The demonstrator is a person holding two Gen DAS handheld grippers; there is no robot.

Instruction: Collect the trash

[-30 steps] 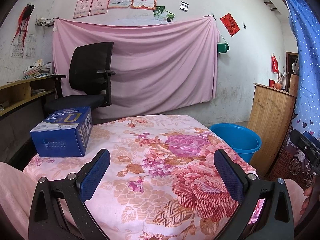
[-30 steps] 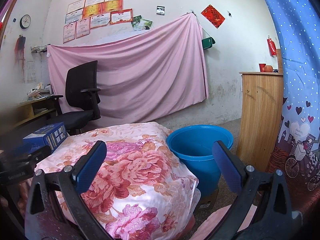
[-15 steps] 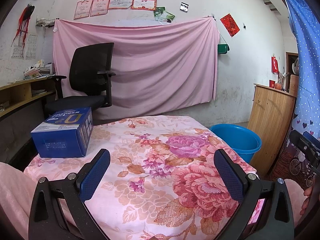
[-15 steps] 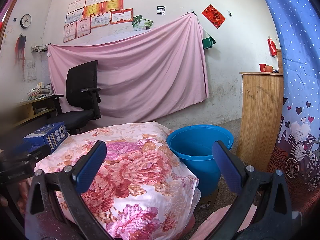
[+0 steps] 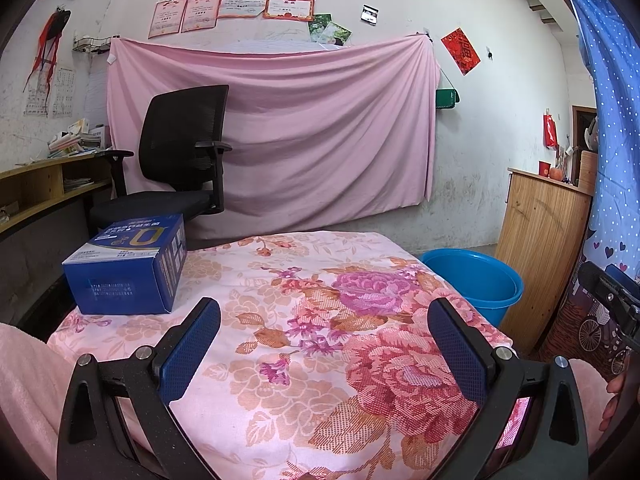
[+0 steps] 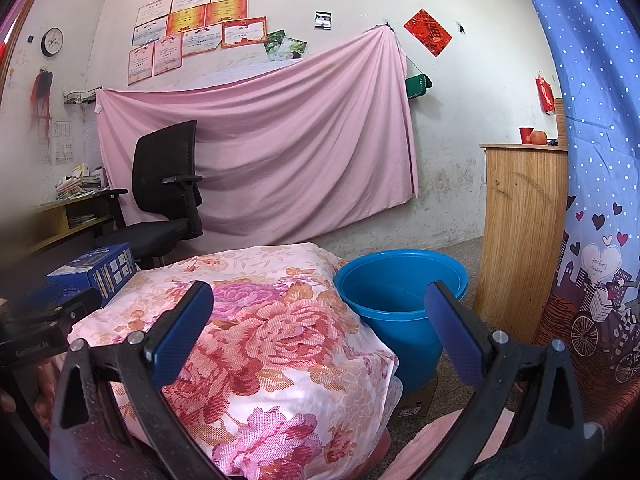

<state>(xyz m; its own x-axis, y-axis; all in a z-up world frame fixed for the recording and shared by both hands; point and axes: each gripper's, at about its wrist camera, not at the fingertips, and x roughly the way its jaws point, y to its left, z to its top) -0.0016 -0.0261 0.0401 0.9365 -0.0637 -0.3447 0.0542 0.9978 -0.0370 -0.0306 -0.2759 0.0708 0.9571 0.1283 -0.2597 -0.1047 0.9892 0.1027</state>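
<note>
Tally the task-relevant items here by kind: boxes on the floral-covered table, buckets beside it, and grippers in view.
Blue printed cardboard boxes on the floral cloth-covered table: 1
Blue round plastic buckets on the floor: 1
Open, empty two-finger grippers: 2, left gripper and right gripper
Total: 4

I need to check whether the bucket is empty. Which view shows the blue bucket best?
The right wrist view: the blue bucket shows its whole rim and much of its inside. In the left wrist view the floral-covered table hides part of it.

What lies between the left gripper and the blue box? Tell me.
Only bare floral cloth. In the left wrist view, the open left gripper hangs short of the blue box, with nothing in between.
</note>
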